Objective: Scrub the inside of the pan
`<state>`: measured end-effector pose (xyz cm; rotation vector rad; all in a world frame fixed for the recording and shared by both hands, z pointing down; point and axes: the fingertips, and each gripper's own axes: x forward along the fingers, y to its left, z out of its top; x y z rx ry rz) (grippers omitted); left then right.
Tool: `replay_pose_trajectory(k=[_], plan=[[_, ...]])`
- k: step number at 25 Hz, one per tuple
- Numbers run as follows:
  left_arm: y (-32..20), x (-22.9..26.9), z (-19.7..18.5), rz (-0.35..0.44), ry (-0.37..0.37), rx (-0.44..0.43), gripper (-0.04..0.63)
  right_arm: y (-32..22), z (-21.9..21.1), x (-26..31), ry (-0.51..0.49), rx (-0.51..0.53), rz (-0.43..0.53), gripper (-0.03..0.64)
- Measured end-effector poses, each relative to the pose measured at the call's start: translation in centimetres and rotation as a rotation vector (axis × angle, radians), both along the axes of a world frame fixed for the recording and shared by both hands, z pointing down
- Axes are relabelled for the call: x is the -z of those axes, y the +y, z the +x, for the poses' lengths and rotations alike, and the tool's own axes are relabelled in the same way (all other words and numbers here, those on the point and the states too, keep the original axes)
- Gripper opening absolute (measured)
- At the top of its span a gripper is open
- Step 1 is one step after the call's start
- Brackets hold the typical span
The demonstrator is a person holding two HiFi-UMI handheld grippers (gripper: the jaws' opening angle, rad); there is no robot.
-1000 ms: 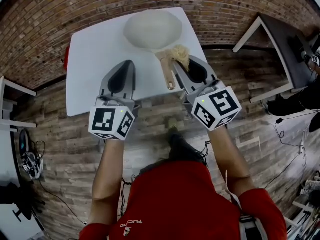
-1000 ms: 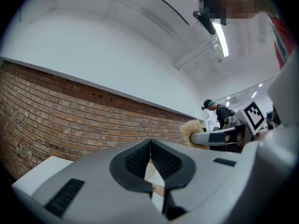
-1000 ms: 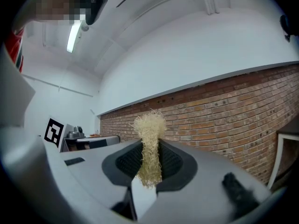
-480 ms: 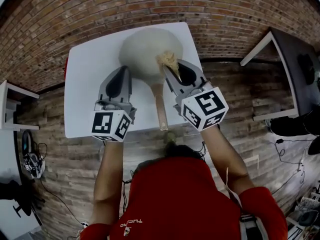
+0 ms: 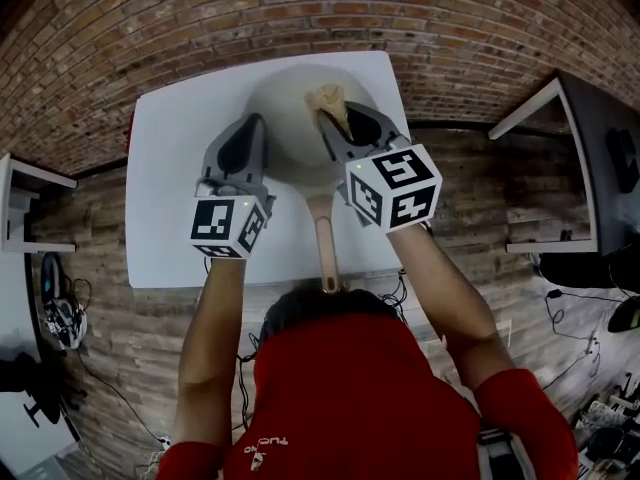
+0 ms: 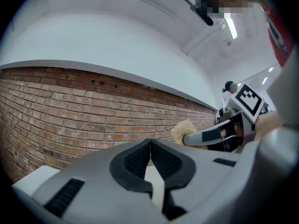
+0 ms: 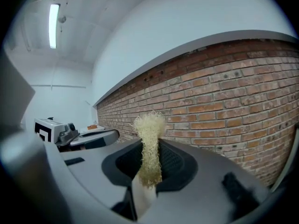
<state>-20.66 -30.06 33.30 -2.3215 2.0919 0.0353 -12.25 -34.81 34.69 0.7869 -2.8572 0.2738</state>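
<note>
A cream pan (image 5: 290, 133) lies on the white table (image 5: 170, 188), its handle (image 5: 324, 243) pointing back toward me. My right gripper (image 5: 327, 118) is over the pan's far right part, shut on a straw-coloured fibrous scrubber (image 5: 328, 99). In the right gripper view the scrubber (image 7: 149, 143) sticks up from between the jaws (image 7: 150, 149). My left gripper (image 5: 256, 121) hovers at the pan's left side, and its jaws (image 6: 150, 142) meet with nothing between them. The left gripper view also shows the scrubber (image 6: 183, 130) and the right gripper (image 6: 219, 134). Whether the scrubber touches the pan is hidden.
A brick wall (image 5: 200, 18) rises just behind the table. Wooden floor surrounds it. Another table (image 5: 560, 98) stands to the right and a white shelf edge (image 5: 25, 173) to the left. Cables (image 5: 60, 318) lie on the floor at the left.
My right gripper has carried the scrubber from beside the pan's handle forward to over the pan bowl. The left gripper moved forward to the pan's left side.
</note>
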Motion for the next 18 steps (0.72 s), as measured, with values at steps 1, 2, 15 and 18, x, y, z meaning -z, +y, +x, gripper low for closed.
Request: replay_pose_trajectory(k=[1, 2, 15, 18], plan=[[-0.6, -0.3, -0.5, -0.002, 0.001, -0.004, 0.015, -0.6, -0.8, -0.3, 0.008, 0.000, -0.007, 0.086], [-1.2, -0.5, -1.1, -0.003, 0.002, -0.007, 0.015, -1.2, -1.6, -0.6, 0.017, 0.000, -0.012, 0.087], [-5.8, -3.3, -5.2, -0.018, 0.013, -0.053, 0.015, -7.8, -8.7, -10.6, 0.233, -0.025, -0.240, 0.087], [-6.1, -3.9, -6.2, -0.022, 0.014, -0.052, 0.015, -8.7, -9.4, -12.9, 0.300, -0.042, -0.297, 0.087]])
